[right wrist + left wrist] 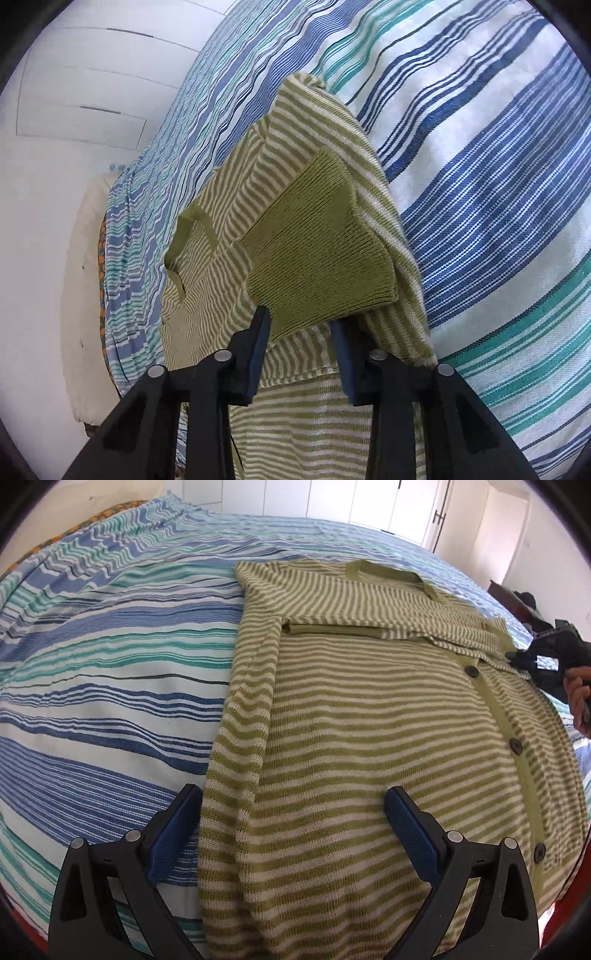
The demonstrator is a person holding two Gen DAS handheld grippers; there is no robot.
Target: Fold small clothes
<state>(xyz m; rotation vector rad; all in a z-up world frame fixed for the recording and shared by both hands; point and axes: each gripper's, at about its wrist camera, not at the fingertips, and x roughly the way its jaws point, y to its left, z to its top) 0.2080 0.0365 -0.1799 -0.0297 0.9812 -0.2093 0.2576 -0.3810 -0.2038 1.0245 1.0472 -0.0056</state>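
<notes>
Green-and-cream striped knit cardigan [369,720] lies flat on the bed, on a blue/teal/white striped bedspread [110,672]. Collar at the far end, button placket [513,746] running near-to-far along its right side, dark buttons visible. The left sleeve is folded across the chest, with its solid green cuff [332,630] lying just below the collar.

Left gripper [291,808]: fingers wide apart, holding nothing, hovering over the near left edge of the cardigan; left finger [177,830] over bedspread, right one over the knit.

Right gripper [301,332]: at the far right of the cardigan, seen small in the left wrist view [532,661]. A solid green ribbed cuff [321,254] of the right sleeve sits between its blue pads [258,354], lifted off the body fabric. Pads show a gap, so I cannot tell whether they're actually clamped on it.
</notes>
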